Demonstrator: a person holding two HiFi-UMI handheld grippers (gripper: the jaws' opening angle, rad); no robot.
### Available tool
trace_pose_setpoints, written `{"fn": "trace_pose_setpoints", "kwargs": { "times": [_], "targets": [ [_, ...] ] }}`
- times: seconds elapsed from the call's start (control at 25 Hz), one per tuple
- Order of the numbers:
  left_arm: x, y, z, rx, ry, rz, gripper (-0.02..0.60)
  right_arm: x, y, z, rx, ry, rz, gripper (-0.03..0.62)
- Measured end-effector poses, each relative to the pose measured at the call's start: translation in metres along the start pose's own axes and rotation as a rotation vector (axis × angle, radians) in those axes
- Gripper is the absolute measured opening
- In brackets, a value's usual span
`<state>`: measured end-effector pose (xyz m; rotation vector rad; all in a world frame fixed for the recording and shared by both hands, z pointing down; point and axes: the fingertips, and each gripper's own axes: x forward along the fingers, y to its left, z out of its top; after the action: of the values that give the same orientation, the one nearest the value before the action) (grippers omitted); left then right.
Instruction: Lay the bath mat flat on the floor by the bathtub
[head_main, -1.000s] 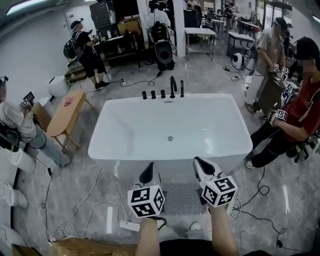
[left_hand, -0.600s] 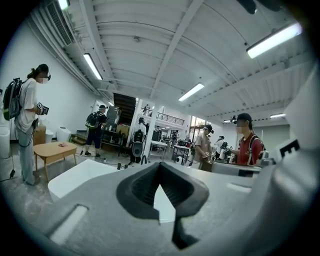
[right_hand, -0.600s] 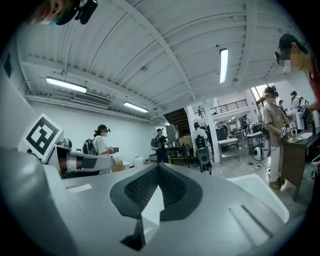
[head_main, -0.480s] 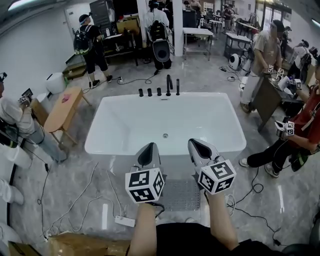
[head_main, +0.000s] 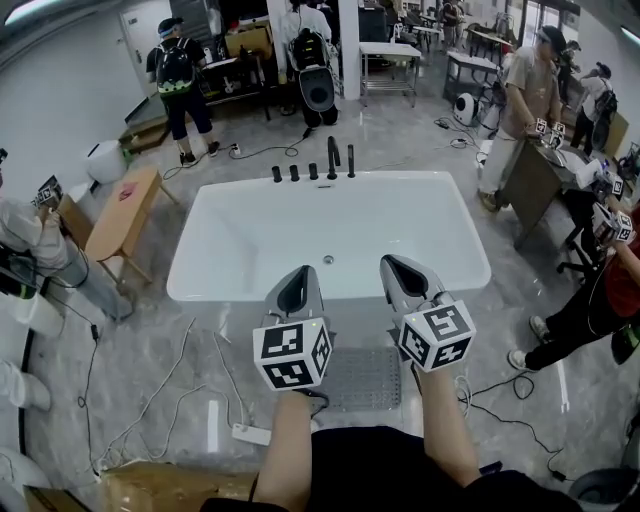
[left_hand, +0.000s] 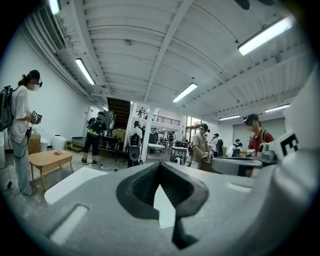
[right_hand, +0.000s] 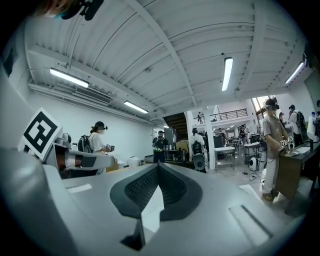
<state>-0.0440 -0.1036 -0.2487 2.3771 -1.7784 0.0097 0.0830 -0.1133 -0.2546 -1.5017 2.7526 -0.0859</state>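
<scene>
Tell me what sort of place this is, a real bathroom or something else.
Likely a big workshop or test hall, not a home bathroom. A freestanding bathtub stands in the open, with a metal table and a wooden bench around it and a person with a backpack beyond.

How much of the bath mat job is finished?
Nearly all, it seems. Done: the grey textured bath mat lies flat on the marble floor beside the white rectangular bathtub. In hand: nothing; the left tool and right tool are both shut and empty. Left: probably nothing, though the mat's edges are partly hidden.
</scene>
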Motion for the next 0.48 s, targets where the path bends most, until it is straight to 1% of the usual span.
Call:
{"fn": "trace_pose_setpoints", "kwargs": {
  "times": [0.16,0.48],
  "targets": [
    [0.008,-0.004,0.0,0.007,0.005,-0.001,0.005,0.0,-0.01,0.001,0.008,-0.004,-0.007,0.003],
    [0.014,-0.004,0.004,0.014,-0.006,0.003,0.005,0.001,-0.013,0.001,-0.003,-0.011,-0.007,0.003]
  ]
}}
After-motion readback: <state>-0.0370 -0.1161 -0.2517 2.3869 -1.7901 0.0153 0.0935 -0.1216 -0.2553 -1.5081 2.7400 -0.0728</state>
